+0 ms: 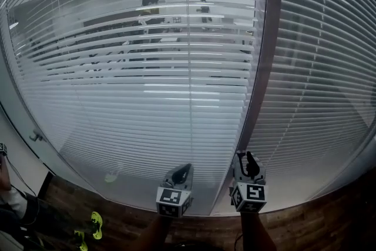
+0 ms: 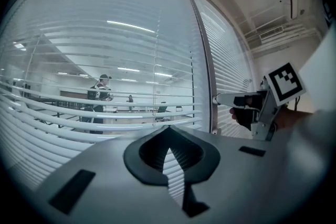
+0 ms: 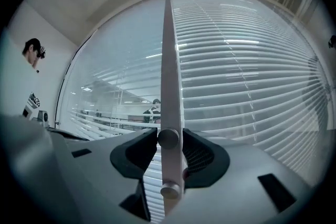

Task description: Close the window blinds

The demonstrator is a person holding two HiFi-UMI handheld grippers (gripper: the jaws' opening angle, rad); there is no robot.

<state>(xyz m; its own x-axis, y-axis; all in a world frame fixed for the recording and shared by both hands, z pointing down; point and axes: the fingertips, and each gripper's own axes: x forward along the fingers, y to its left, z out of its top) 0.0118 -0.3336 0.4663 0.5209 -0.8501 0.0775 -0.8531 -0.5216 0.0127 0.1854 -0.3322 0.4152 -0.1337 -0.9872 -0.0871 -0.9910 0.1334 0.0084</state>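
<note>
The left tongs [image 2: 169, 128] are clenched on nothing and point level at the left blind [image 1: 147, 97]. The right tongs [image 1: 249, 157] are released. The upper knob [image 3: 168, 138] on the post [image 3: 168, 50] sits between the jaws, and the pads stand just beside it without visibly pressing. A lower knob [image 3: 169, 190] sits beneath it on the same post.

The step in hand appears to be gripping the upper knob to tilt the slats. Centre the knob between the pads, clench squarely, then roll about the knob's own axis. Avoid slipping off or levering sideways.

The left blind's slats stand partly open, while the right blind [image 1: 317, 67] looks nearly closed. A dark wood floor [image 1: 329, 226] meets the glass. Beyond the glass, a lit office with a standing person [image 2: 100, 93] shows between the slats.
</note>
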